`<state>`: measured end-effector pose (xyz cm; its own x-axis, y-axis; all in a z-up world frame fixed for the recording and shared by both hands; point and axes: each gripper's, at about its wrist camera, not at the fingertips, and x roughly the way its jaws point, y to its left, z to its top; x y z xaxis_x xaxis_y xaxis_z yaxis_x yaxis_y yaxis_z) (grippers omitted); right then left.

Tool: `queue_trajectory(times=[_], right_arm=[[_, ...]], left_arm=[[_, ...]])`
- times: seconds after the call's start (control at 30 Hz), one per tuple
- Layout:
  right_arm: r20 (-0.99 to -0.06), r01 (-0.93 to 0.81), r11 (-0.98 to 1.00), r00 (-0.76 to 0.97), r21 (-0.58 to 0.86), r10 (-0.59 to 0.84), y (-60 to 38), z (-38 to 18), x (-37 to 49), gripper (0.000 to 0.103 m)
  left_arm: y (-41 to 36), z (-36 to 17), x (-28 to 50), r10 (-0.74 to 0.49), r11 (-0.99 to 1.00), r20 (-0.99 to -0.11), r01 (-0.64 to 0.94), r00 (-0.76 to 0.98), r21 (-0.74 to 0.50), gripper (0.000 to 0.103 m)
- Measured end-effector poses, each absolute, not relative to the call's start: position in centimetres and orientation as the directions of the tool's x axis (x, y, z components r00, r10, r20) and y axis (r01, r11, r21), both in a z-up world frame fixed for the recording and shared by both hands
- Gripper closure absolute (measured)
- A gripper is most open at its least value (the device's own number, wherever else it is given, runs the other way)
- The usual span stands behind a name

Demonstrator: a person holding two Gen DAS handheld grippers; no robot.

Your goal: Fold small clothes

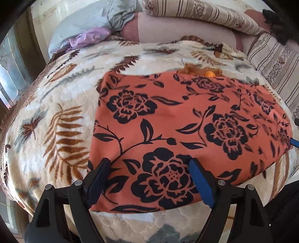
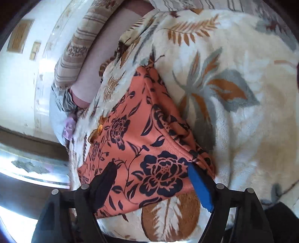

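Note:
An orange garment with black flowers [image 1: 186, 119] lies folded flat on the leaf-patterned blanket [image 1: 56, 115]. My left gripper [image 1: 149, 164] is open, its fingers spread over the garment's near edge, holding nothing. In the right wrist view the same garment [image 2: 142, 142] lies on the blanket [image 2: 243, 112]. My right gripper [image 2: 151, 168] is open over the garment's near corner and holds nothing. The right gripper's blue tip shows in the left wrist view at the garment's right edge [image 1: 295, 142].
Striped pillows [image 1: 205, 13] and a pink sheet [image 1: 186, 31] lie at the bed's far side. Grey and purple cloth [image 1: 89, 35] sits at the far left. A window [image 1: 11, 74] is to the left. The bed's near edge runs just below the left gripper.

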<state>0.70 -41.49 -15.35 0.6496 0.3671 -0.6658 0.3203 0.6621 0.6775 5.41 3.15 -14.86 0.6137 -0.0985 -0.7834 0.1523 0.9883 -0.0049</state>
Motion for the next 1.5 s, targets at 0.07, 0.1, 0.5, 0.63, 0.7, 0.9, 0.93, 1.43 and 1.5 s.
queue_trajectory(times=[0.07, 0.1, 0.5, 0.63, 0.7, 0.9, 0.93, 1.43, 1.5], right_arm=[[-0.656, 0.263, 0.713, 0.669, 0.649, 0.35, -40.9, -13.5, 0.3, 0.021], [-0.64, 0.228, 0.725, 0.679, 0.649, 0.359, -40.5, -12.9, 0.2, 0.021], [-0.645, 0.199, 0.761, 0.682, 0.618, 0.345, -40.1, -10.4, 3.8, 0.013], [-0.671, 0.168, 0.768, 0.621, 0.618, 0.404, -39.6, -12.2, 9.8, 0.013], [-0.768, 0.31, 0.765, 0.536, 0.564, 0.35, -41.0, -15.8, 12.4, 0.015], [-0.683, 0.219, 0.769, 0.64, 0.601, 0.351, -40.6, -11.4, 15.1, 0.013], [-0.702, 0.219, 0.783, 0.62, 0.583, 0.35, -40.5, -11.9, 16.4, 0.013], [-0.743, 0.159, 0.827, 0.552, 0.539, 0.378, -35.6, -13.1, 7.0, 0.013], [-0.81, 0.269, 0.845, 0.516, 0.462, 0.278, -37.3, -16.1, 6.0, 0.014]], left_arm=[[3.3, -13.6, 4.7, -0.121, 0.988, -0.751, 0.155, 0.649, -0.025, 0.018], [3.3, -13.2, 4.4, -0.128, 0.987, -0.732, 0.156, 0.669, -0.029, 0.018], [3.7, -16.8, 5.0, -0.082, 0.988, -0.758, 0.152, 0.647, 0.023, 0.01], [4.0, -16.9, 5.3, -0.097, 0.988, -0.752, 0.155, 0.652, 0.007, 0.009], [4.1, -16.8, 5.1, -0.11, 0.987, -0.754, 0.163, 0.648, -0.004, 0.009], [4.2, -16.7, 5.5, -0.118, 0.986, -0.763, 0.165, 0.636, -0.015, 0.008], [4.2, -16.7, 5.5, -0.118, 0.986, -0.765, 0.164, 0.634, -0.016, 0.007], [4.5, -15.1, 4.2, -0.098, 0.992, -0.795, 0.118, 0.598, -0.033, 0.007], [4.7, -14.3, 3.5, -0.096, 0.994, -0.789, 0.102, 0.607, -0.043, 0.007]])
